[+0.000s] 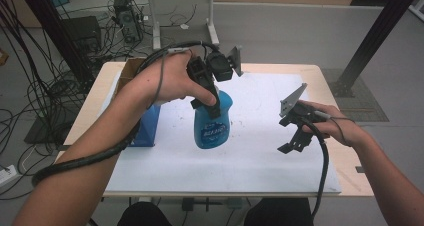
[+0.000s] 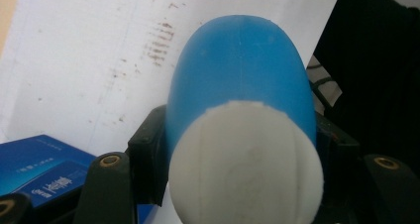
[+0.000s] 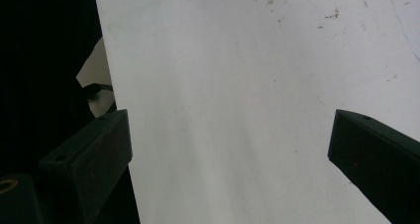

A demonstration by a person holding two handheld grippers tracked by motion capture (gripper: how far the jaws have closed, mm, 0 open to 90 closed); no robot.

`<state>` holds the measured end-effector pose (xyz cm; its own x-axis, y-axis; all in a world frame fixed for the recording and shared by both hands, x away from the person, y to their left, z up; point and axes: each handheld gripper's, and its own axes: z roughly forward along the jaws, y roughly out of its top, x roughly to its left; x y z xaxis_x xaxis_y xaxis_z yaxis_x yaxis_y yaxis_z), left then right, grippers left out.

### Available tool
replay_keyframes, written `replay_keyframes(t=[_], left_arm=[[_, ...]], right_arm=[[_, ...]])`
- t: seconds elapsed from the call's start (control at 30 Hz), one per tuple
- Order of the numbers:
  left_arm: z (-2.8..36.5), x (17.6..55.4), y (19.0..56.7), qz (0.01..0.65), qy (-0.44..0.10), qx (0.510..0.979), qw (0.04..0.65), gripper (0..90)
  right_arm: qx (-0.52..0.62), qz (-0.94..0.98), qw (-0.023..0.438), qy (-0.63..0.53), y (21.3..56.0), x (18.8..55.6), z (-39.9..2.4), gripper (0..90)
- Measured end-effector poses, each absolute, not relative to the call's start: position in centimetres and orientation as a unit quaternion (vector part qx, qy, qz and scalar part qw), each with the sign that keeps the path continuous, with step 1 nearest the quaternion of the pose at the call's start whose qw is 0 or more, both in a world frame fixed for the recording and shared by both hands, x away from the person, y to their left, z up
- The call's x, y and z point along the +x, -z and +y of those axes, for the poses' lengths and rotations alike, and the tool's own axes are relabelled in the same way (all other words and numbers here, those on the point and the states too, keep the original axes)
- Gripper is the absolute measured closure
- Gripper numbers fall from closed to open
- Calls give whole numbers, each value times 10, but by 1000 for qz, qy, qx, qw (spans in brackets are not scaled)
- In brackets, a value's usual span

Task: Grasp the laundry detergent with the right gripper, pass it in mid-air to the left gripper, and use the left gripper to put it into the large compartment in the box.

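While gripping blue bottle [image 1: 213,123], left hand-held gripper [image 1: 207,98] points down.

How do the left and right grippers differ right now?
The left gripper is shut on the blue bottle; the right gripper is open with nothing between its jaws. The left is over the white mat's middle, the right near its right edge. Both are hand-held and black.

Blue box [image 1: 148,128] on white sheet [image 1: 260,151], left edge
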<state>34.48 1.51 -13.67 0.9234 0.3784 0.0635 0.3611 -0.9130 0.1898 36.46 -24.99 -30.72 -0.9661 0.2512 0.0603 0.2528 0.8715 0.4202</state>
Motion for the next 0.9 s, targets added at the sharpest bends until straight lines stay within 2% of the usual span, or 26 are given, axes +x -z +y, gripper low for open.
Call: replay_keyframes(t=[0.5,0.63,0.87,0.9], left_arm=[[23,366,61,257,-78,958,100,380],[29,377,39,300,-90,945,98,380],[41,394,24,351,-104,927,81,379],[47,399,21,373,-106,918,83,379]], right_arm=[[-130,-967,0,221,308,367,-247,29],[-131,-966,-2,223,308,367,-248,28],[-134,-965,-3,225,308,368,-249,28],[-133,-965,-4,227,308,367,-249,29]])
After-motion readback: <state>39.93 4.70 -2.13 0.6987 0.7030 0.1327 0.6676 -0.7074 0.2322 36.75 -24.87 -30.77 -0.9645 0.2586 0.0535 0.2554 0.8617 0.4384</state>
